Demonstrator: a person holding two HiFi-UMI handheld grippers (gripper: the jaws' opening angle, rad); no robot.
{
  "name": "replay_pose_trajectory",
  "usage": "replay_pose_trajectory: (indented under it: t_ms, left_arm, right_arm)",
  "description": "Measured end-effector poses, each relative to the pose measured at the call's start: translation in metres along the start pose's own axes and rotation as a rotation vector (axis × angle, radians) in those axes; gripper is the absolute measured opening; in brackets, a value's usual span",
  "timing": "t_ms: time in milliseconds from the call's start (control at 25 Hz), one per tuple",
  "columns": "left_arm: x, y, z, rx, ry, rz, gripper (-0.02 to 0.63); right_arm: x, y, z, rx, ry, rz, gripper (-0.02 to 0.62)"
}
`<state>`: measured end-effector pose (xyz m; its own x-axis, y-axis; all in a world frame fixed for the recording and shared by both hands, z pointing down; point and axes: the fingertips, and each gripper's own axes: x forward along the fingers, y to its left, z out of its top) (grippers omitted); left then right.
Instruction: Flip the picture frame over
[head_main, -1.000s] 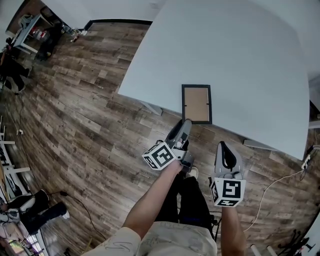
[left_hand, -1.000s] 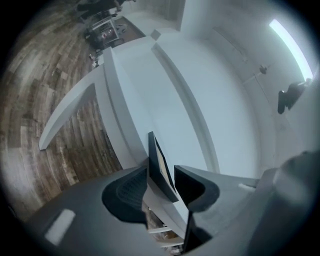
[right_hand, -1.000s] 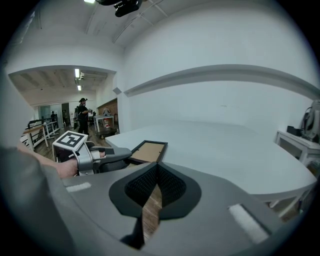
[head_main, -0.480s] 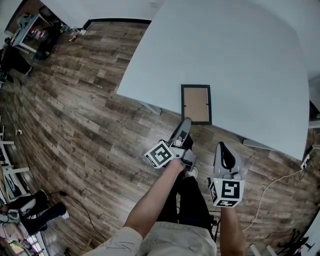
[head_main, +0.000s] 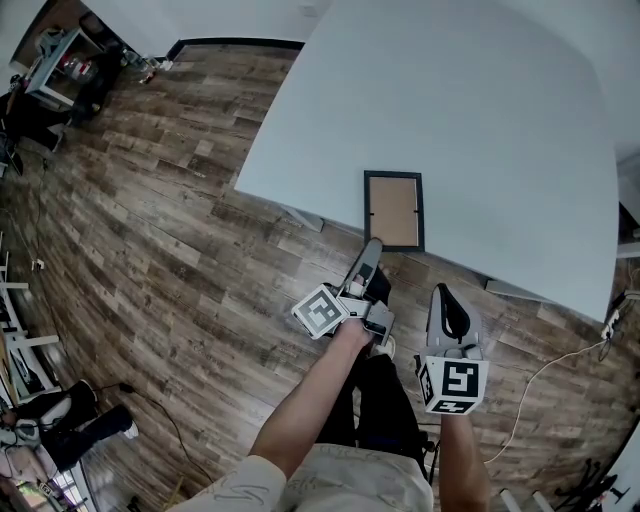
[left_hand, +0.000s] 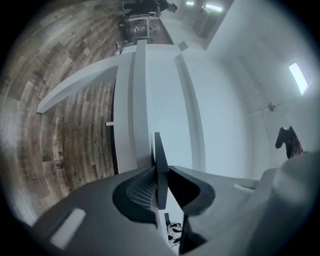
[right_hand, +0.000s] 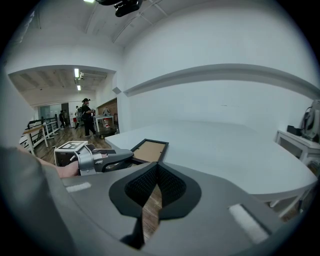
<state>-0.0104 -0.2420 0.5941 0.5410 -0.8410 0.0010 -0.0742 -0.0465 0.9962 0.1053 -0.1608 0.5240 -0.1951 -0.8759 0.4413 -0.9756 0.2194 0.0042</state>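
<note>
My left tongs (head_main: 373, 244) pinch only the frame (head_main: 394, 208) corner, right tongs (head_main: 446, 291) closed empty; it could slip off the tabletop (head_main: 480, 130).

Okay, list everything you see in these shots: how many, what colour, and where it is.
picture frame: one, black rim with the brown backing facing up, flat at the near edge of the table
table: one, white, fills the upper right of the head view
floor: one, brown wood planks, around and under the table
cable: one, white, on the floor at the right
left gripper: one, grey with a black-and-white marker cube, jaws closed on the frame's near edge
right gripper: one, grey with a marker cube, jaws together on nothing, held back from the table
forearm: one, bare, behind the left gripper
</note>
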Motion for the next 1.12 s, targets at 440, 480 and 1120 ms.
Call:
replay_pose_trajectory:
  t_ms: [440, 480, 1120]
  left_arm:
    - [0.001, -0.016, 0.002, 0.010, -0.007, -0.049, 0.074]
    - [0.001, -0.019, 0.003, 0.015, -0.008, -0.051, 0.075]
    - [0.007, -0.074, 0.024, 0.155, -0.039, -0.130, 0.074]
  right_arm:
    - [-0.001, -0.001, 0.004, 0.001, -0.007, -0.004, 0.025]
    - [-0.001, -0.001, 0.004, 0.001, -0.009, -0.004, 0.025]
    - [-0.004, 0.000, 0.018, -0.005, -0.037, -0.004, 0.025]
